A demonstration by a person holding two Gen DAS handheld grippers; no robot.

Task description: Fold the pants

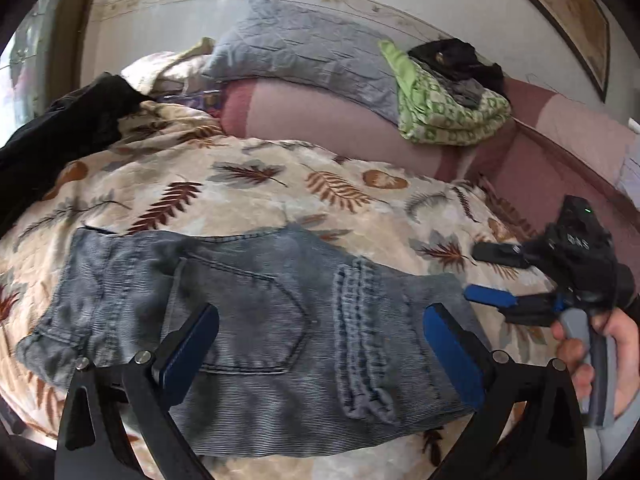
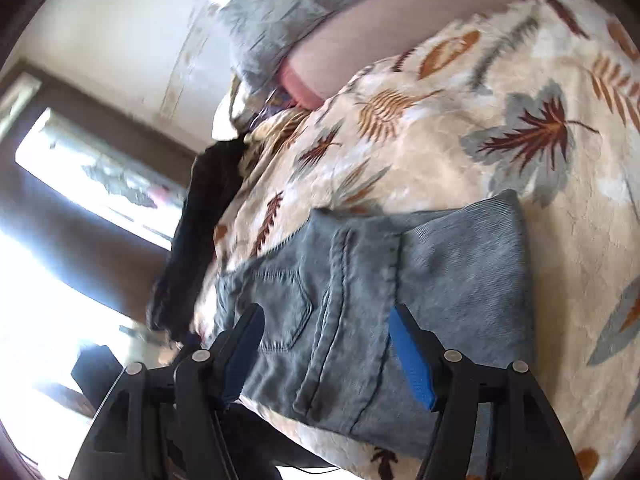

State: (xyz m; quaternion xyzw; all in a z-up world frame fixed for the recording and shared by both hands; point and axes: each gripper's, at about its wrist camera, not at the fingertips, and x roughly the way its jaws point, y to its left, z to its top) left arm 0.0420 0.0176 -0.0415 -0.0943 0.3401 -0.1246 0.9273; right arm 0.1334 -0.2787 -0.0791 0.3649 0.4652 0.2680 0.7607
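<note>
Both claws hang spread wide and empty over the jeans (image 1: 256, 320): the left gripper (image 1: 320, 352) above the back pocket, the right gripper (image 2: 326, 354) by their edge. The jeans lie folded in a compact bundle on the leaf-print blanket (image 1: 280, 184). I'd judge the fold nearly finished; what's left is probably a smoothing or final tuck, with the grey pillow (image 1: 296, 48) beyond.

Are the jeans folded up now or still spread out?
Folded. The jeans lie on the leaf-print blanket as one compact stacked bundle, back pocket on top, no legs trailing.
</note>
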